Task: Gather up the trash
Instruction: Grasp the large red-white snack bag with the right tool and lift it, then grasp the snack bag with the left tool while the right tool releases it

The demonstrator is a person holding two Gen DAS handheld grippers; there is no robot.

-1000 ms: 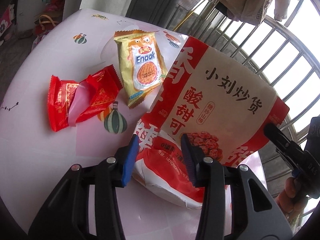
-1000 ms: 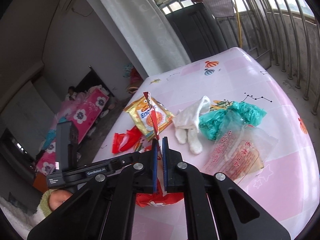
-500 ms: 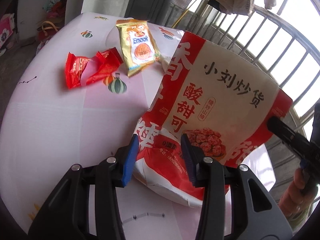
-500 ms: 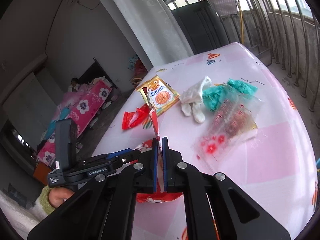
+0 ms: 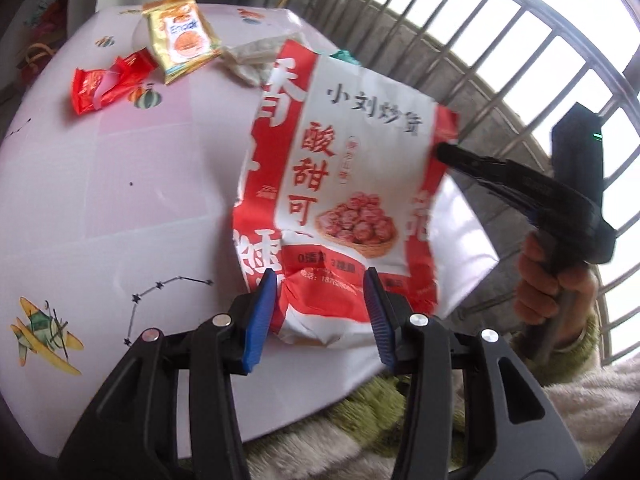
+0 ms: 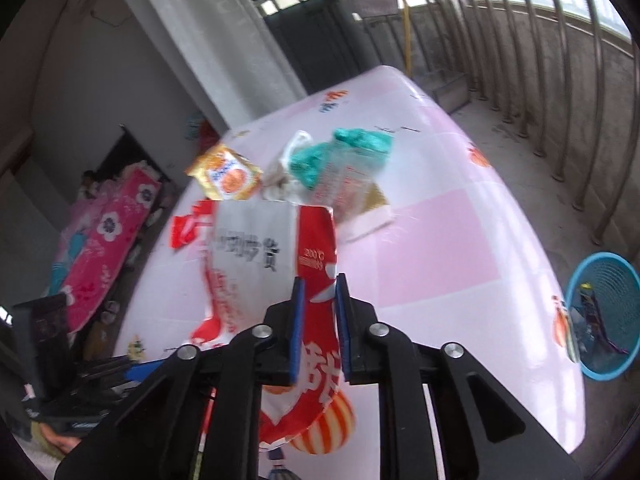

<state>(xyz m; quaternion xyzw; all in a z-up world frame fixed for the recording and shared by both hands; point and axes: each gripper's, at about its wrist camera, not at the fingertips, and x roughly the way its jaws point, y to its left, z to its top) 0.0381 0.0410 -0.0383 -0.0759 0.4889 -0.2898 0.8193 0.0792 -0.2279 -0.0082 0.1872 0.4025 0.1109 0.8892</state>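
Here the big red-and-white snack bag stands up off the pink bench near its front edge, between the two tools. It looks light, thin and crinkly: a flat, floppy foil pouch that will bend and slip rather than resist, so a pinch on a flat edge or corner should hold it best.

The left hand-held gripper has its blue pads set wide on either side of the bag's puffy bottom; whether they actually press it I cannot tell. The right hand-held gripper has just been opening; the bag's red side edge lies between its pads with a gap showing, so it reads as released.

Counted on the bench:
- one big bag
- one yellow biscuit pack
- one crumpled red wrapper
- one white wad, soft-looking
- one teal wad, soft-looking too
- one clear printed pouch

One blue bin stands on the floor beside the bench, with something already in it; the bag likely belongs there.
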